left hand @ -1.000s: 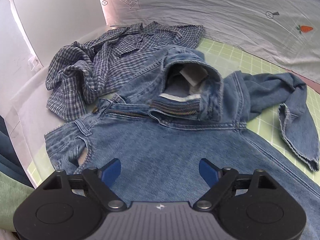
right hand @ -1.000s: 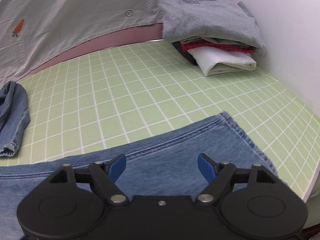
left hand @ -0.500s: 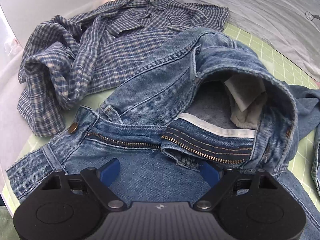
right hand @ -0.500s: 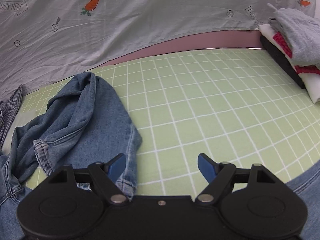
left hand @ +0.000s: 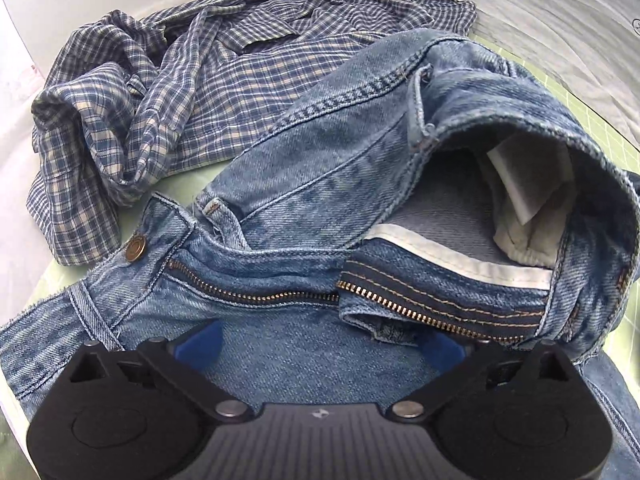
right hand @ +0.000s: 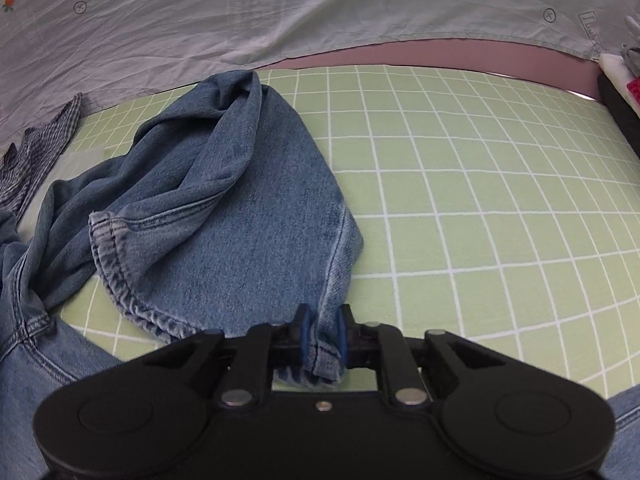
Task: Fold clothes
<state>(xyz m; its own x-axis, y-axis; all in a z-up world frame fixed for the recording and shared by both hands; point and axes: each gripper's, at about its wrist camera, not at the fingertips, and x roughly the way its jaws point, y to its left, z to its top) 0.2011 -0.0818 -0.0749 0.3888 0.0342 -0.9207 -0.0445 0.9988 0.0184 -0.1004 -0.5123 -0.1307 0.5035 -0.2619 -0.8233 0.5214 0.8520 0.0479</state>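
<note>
A pair of blue jeans (left hand: 320,184) lies crumpled on the green grid mat, waistband open with the zipper (left hand: 400,304) and white pocket lining showing. My left gripper (left hand: 320,348) is open, low over the denim just below the fly. In the right wrist view one jeans leg (right hand: 256,208) lies bunched on the mat (right hand: 480,200). My right gripper (right hand: 322,338) is shut on the hem corner of that leg.
A blue checked shirt (left hand: 168,92) lies crumpled behind the jeans at the left; its edge shows in the right wrist view (right hand: 36,156). A grey printed sheet (right hand: 280,12) runs along the back. The edge of a stack of folded clothes (right hand: 620,80) sits at far right.
My left gripper has moved forward and down to the jeans' fly. My right gripper swung left to the bunched leg and closed on its hem.
</note>
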